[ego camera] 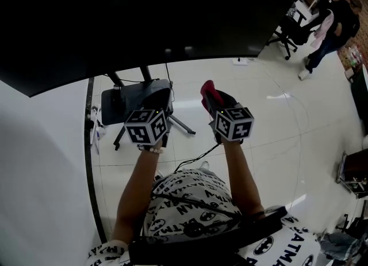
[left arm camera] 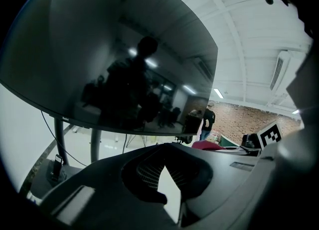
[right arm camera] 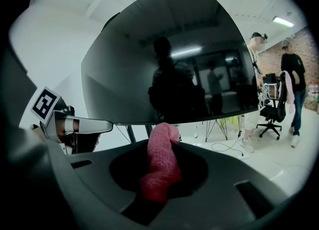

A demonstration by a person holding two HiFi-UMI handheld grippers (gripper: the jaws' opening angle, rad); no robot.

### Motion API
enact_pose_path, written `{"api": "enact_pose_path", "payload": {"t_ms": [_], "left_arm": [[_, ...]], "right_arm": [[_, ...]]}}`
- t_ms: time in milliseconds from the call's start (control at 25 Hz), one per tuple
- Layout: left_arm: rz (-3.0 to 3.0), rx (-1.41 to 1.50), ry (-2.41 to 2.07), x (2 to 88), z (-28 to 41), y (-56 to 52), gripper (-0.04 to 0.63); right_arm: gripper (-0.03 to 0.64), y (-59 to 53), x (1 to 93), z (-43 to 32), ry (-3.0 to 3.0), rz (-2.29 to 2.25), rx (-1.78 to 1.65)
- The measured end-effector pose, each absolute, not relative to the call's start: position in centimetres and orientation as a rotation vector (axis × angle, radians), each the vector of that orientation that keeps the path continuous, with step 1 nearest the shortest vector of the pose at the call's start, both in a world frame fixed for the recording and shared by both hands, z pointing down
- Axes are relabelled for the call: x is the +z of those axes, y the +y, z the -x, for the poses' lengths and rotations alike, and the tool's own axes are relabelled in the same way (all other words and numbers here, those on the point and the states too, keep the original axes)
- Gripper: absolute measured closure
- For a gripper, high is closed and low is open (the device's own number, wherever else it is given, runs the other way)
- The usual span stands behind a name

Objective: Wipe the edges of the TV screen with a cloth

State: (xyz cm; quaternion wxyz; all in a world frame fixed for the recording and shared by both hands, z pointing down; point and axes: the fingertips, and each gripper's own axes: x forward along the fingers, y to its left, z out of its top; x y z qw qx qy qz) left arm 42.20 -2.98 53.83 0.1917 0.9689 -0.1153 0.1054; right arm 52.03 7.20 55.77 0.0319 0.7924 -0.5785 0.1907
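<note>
Pink cloth (right arm camera: 160, 162) is pinched between the right gripper (right arm camera: 162, 179) fingers, sticking up near the TV screen (right arm camera: 169, 64) bottom edge. Left gripper (left arm camera: 166, 164) fingers are closed, nothing in them.

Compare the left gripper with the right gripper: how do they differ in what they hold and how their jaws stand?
The right gripper clamps a pink cloth, which sticks up past its tips; the left gripper holds nothing. The left gripper's jaws meet at the tips, while the right gripper's are kept apart by the cloth. Both carry a marker cube and face the dark TV screen.
</note>
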Motion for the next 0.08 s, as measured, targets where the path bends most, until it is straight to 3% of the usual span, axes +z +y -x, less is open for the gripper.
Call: {"api": "enact_pose_path", "payload": {"t_ms": [80], "left_arm": [[-2.717,0.292,-0.320,53.82,-42.03,-3.06,0.594]], "right_arm": [[0.540,7.33,55.59,-52.11,-1.761,-2.445,0.579]]}}
